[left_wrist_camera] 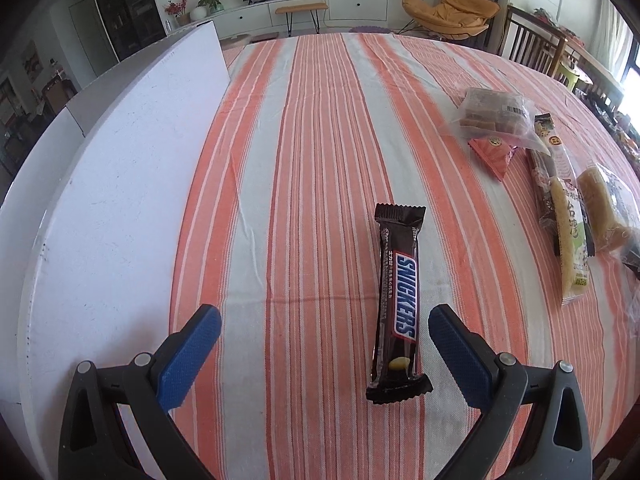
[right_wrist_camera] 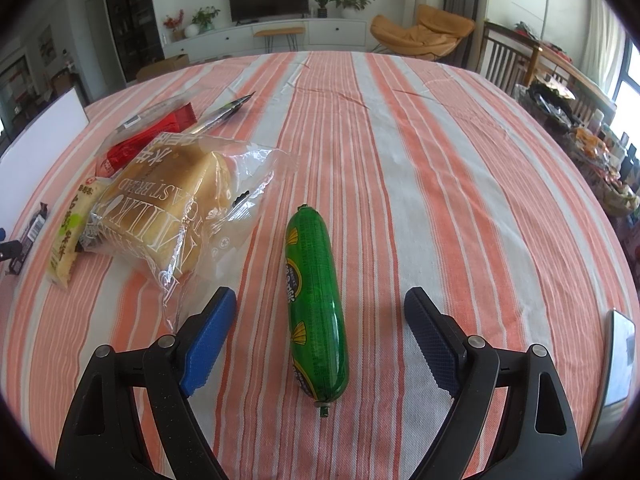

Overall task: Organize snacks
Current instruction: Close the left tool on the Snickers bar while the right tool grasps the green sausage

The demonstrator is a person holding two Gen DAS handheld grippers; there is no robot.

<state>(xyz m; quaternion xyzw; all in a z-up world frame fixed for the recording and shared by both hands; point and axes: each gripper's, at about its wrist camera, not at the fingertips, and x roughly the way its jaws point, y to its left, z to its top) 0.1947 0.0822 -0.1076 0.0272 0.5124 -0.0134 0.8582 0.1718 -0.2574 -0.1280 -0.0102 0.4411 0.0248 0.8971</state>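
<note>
A brown Snickers bar [left_wrist_camera: 400,300] lies lengthwise on the orange-striped tablecloth [left_wrist_camera: 320,140]. My left gripper [left_wrist_camera: 325,312] hangs over it, open, with the bar nearer the right finger and neither pad touching. In the right wrist view a green sausage [right_wrist_camera: 316,300] lies on the cloth between the spread fingers of my right gripper [right_wrist_camera: 322,292], which is open; its pads stand well apart from the sausage. A clear bag of milk toast bread [right_wrist_camera: 168,208] rests just left of that gripper's left finger.
A white board or box [left_wrist_camera: 120,200] runs along the table's left side. A bag of brown cubes [left_wrist_camera: 494,114], an orange packet [left_wrist_camera: 494,152] and long wrapped snacks [left_wrist_camera: 568,232] lie at the right. A red packet [right_wrist_camera: 148,140] sits behind the bread. A flat glossy object [right_wrist_camera: 620,360] lies at the right edge.
</note>
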